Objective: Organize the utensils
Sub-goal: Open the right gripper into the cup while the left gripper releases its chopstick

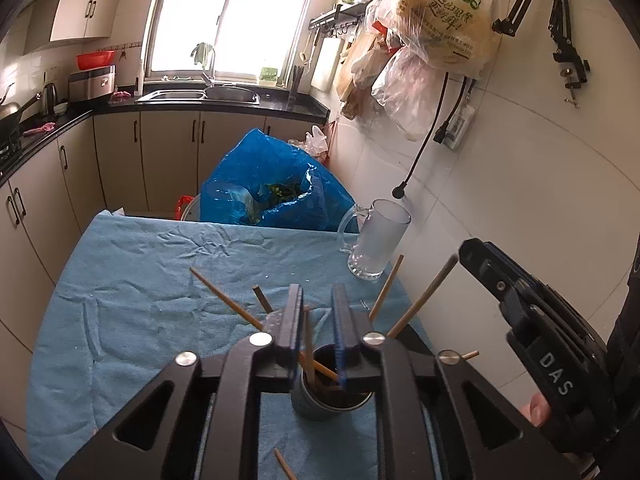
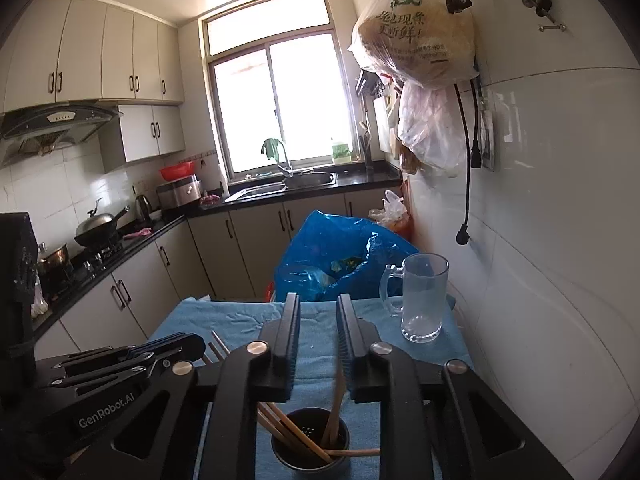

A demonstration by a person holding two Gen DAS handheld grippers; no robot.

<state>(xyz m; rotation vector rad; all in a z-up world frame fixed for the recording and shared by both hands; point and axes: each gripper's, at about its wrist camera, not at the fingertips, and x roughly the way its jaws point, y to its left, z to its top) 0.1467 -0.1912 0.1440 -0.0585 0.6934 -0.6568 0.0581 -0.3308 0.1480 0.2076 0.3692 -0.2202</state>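
Item: dark cylindrical holder, low centre of the right wrist view, standing on the blue cloth that covers the counter. Contents: a fan of wooden chopsticks leaning every way, tips splayed over the rim. In the left wrist view the same holder sits at bottom centre, partly hidden behind the tool.

Item: left gripper. Jaws narrowly parted, directly above the holder. One chopstick stands upright in the gap, near the left pad; whether the pad presses on it cannot be told from this angle, though it looks loose.

Item: right gripper. Jaws narrowly parted. A blurred chopstick hangs just under the right pad with its lower end already in the holder; it appears to be free of the pads.

Item: stray chopstick, bottom edge of the left wrist view, lying flat on the cloth in front of the holder. Not yet collected.

Item: glass mug, right of centre, upright, empty, well apart from the holder.

Item: blue plastic bag, beyond the far edge of the counter. No part in the task.

Status, as a judgement: most chopsticks are in the holder and two more seem to be dropping in. Left to do: pick up the stray one from the cloth and perhaps tidy the fan. Nearly finished.
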